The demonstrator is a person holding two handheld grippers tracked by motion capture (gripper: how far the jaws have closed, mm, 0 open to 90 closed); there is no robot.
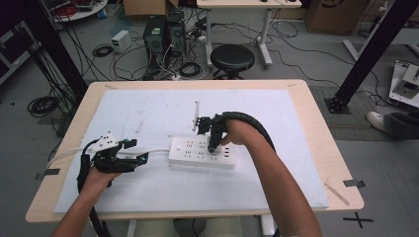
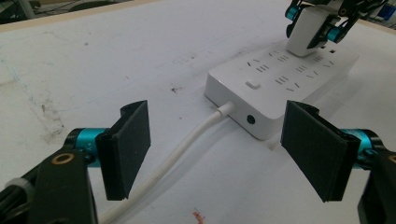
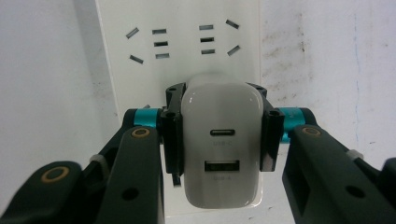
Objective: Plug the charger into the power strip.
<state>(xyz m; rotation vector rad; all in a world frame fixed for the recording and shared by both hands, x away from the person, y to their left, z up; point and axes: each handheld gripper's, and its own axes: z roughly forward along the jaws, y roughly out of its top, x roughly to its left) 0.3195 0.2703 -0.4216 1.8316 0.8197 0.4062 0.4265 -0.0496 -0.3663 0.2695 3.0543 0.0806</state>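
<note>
— Right gripper, what is it doing?

— Its two black jaws are clamped on the sides of a white charger, pads pressing on both flanks. In the right gripper view the charger's end face shows an oval port above a rectangular one.

— And where is the charger?

— On top of the white power strip, at the strip's right end as the high view has it. The left gripper view shows it standing upright on the far end of the strip, its base against the socket face; whether the pins are fully in I cannot tell.

— The strip itself?

— It lies flat near the middle of the table, on a white sheet that covers most of the wooden top. Rows of socket slots run along its face, with a small button near the cable end. A white cable leaves that end and runs off towards the person's left.

— The left gripper?

— It holds nothing. Its jaws stand wide apart, low over the sheet, just left of the strip's cable end. In the left gripper view the cable passes between the two pads without touching either.

— Anything around the table?

— Beyond the far edge, a round black stool on the floor, a dark computer tower and loose cables.
</note>
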